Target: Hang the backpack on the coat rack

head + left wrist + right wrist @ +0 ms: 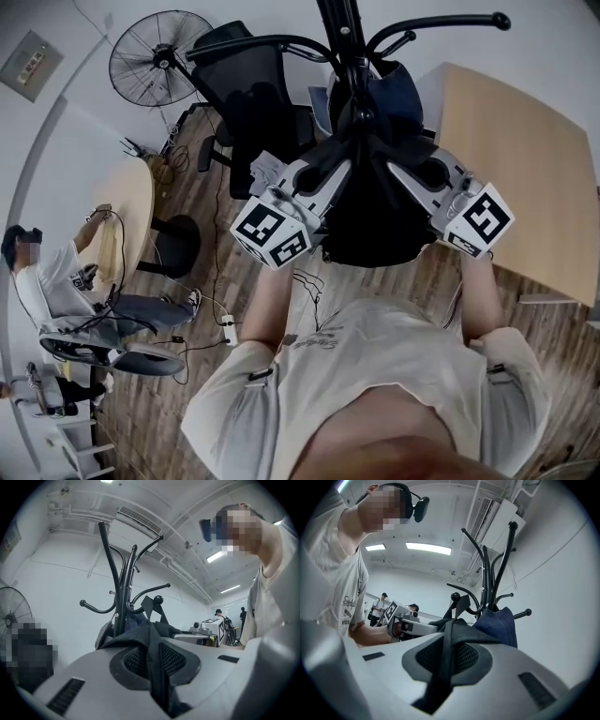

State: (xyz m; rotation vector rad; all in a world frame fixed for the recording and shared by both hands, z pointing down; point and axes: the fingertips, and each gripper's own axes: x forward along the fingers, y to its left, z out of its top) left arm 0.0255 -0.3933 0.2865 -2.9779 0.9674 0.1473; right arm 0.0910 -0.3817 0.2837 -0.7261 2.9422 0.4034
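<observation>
The black backpack [375, 220] hangs between my two grippers, right against the black coat rack [342, 37]. My left gripper [330, 178] is shut on one black strap [157, 667]. My right gripper [412, 173] is shut on another strap [446, 658]. In the left gripper view the rack [123, 588] rises just ahead of the gripper [152, 644], and the backpack's top loop [149, 605] sits at a ball-tipped hook [158, 600]. The right gripper [450, 639] view shows the same hook [455, 596] and loop [462, 604]. A navy cloth item [499, 623] hangs on the rack.
A black office chair [253, 84] and a floor fan [155, 56] stand behind the rack. A wooden table [525, 159] is at the right, a round table [127, 206] at the left with a seated person [56, 281]. Cables and a power strip [228, 328] lie on the floor.
</observation>
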